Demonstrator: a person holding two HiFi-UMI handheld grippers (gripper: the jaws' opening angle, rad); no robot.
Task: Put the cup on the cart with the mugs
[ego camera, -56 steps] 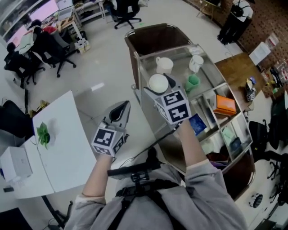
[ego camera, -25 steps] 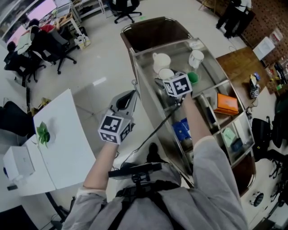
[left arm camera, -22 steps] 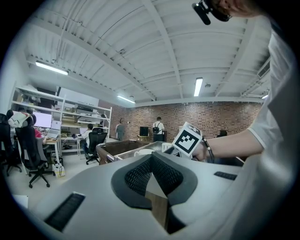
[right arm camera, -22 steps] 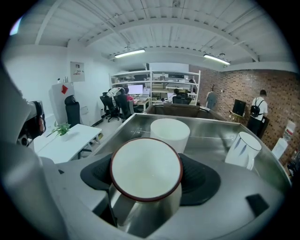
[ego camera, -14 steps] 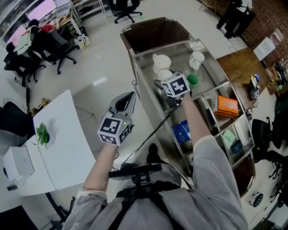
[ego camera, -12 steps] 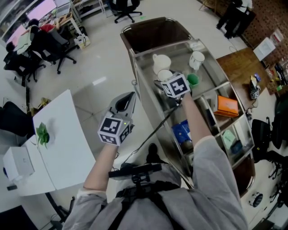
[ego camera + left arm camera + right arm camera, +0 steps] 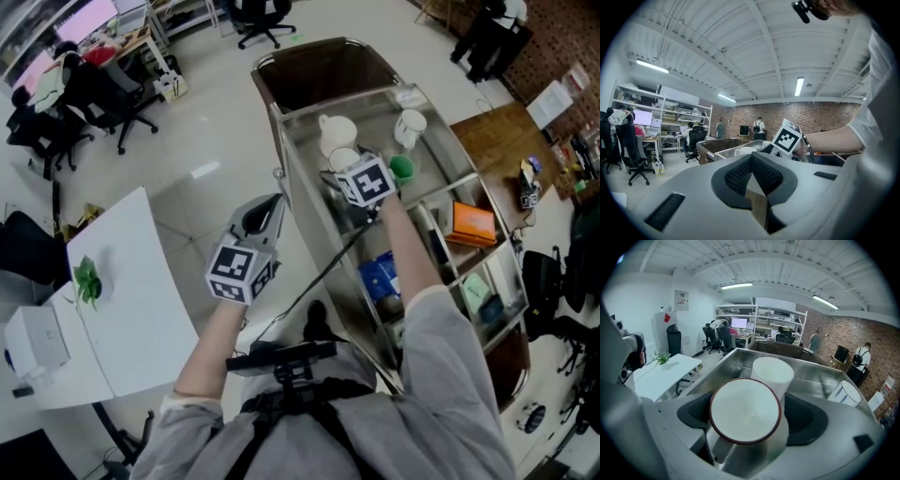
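Right gripper (image 7: 339, 169): reaches over the top tray of the cart (image 7: 292, 159), tilted downward, with the person's forearm stretched out behind it.
Right jaws: wide apart and just now opening further; the cup stands between the pads, which do not press on it.
Cup (image 7: 745, 411): white with a dark red rim, upright on the steel tray, mouth up, between the right gripper's pads.
Mugs: one white mug (image 7: 772, 373) stands just behind the cup, touching it or nearly so; a second white mug (image 7: 409, 127) stands near the tray's far right side.
Green cup (image 7: 402, 167): on the same tray, just right of the right gripper's marker cube.
Left gripper (image 7: 265, 208): held over the floor on the cart's left, apart from the tray, pointing close to level.
Left jaws: pads meet at the tips, with nothing between them.
Lower compartments: an orange box (image 7: 469, 223) and a blue packet (image 7: 380, 277) lie in separate sections nearer the person.
Surroundings: a white table (image 7: 131, 309) with a small green plant (image 7: 87, 278) stands at the left.
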